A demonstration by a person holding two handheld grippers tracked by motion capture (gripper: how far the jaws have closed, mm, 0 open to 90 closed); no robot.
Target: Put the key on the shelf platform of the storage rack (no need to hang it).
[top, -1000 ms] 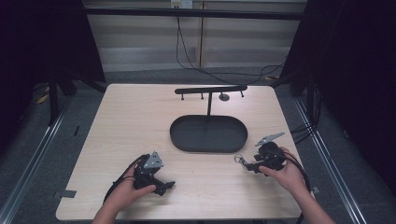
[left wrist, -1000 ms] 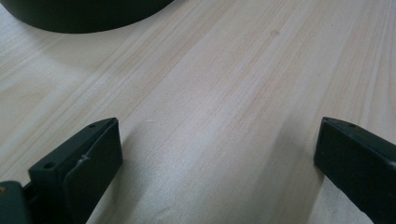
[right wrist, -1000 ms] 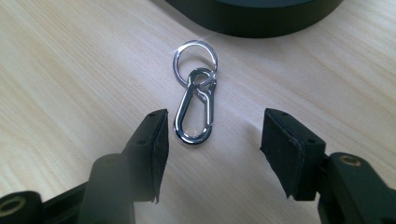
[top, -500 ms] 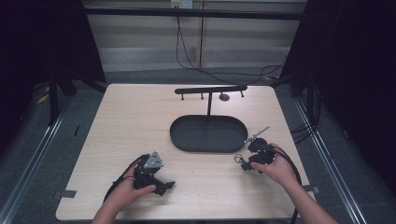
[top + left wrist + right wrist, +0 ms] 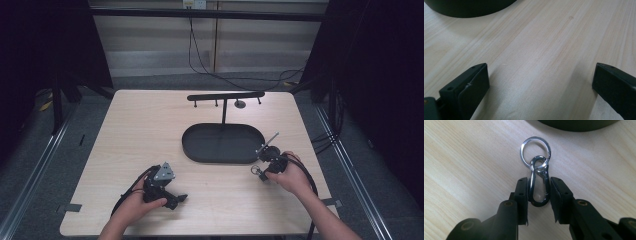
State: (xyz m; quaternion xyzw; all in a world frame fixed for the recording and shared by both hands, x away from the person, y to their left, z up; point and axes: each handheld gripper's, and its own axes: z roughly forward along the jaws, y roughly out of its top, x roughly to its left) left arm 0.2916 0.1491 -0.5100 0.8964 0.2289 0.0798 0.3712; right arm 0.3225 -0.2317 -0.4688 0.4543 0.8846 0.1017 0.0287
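No readable text

No words, labels, brands, numbers or signs can be read on any surface; the wooden table (image 5: 150, 130) and the black tray (image 5: 200, 150) are seen to be unmarked.

black tray (image 5: 469, 7) — cropped, hanging hook items (image 5: 240, 104) — too small

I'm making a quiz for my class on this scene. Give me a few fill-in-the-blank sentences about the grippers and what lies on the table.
1. The right gripper has its jaws on either side of a metal ____ clipped to a key ring.
2. The left gripper has its jaws wide ____.
3. The black stand's oval base rests on a ____ table.

Missing words: carabiner; open; wooden
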